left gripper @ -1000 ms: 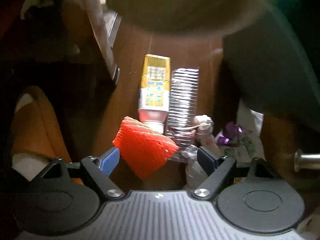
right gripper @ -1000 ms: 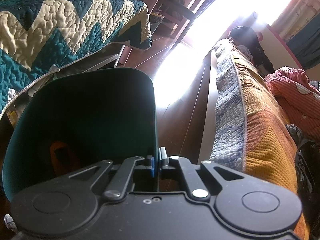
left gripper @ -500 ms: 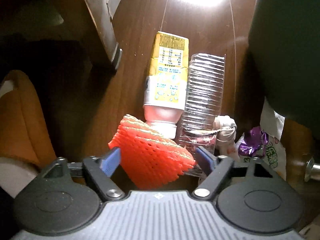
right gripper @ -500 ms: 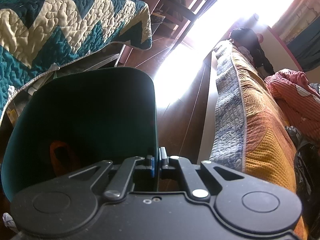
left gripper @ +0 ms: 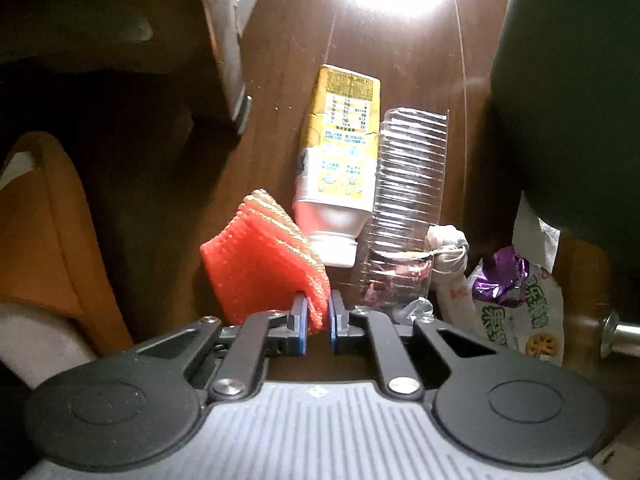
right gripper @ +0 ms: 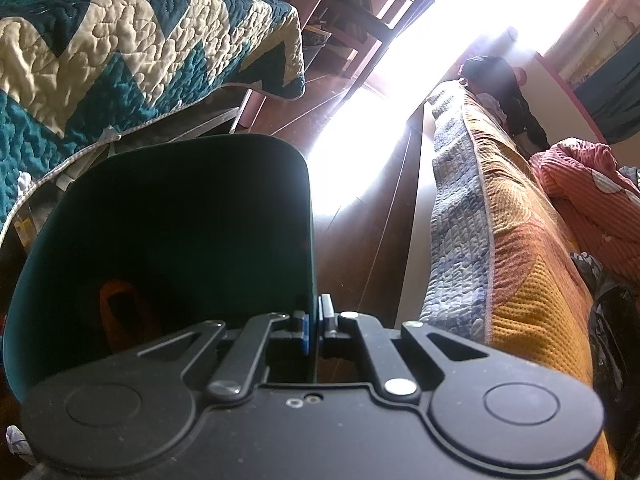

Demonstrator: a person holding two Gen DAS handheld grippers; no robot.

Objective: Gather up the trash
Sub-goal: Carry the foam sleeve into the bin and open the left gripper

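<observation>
The red foam net [left gripper: 264, 264] lies on the dark wood floor [left gripper: 280, 80], and the left gripper [left gripper: 318, 312] has just been closing on it: a second ago its jaws stood wide to either side of the net, and now the blue pads pinch the net's near corner between them. That reads as the pickup made, so what is left is to lift the net and carry it to the bin.

At about one o'clock from the net, touching it, lies a yellow and white bottle [left gripper: 340, 168] on its side, neck toward the net. Just beside that, at two o'clock, is a clear ribbed plastic bottle [left gripper: 408, 192], also lying down. Farther out at three o'clock sit a knotted white bundle [left gripper: 448, 252], a purple wrapper [left gripper: 500, 276] and a printed snack bag [left gripper: 524, 312], all still to be collected.

The right gripper [right gripper: 318, 320] is clamped on the rim of a dark green bin [right gripper: 180, 216], as it was a second ago, holding it tilted open. Inside, at the lower left, something orange [right gripper: 124, 312] shows; I cannot tell what it is. The bin's wall also looms at the right edge of the left wrist view.
</observation>
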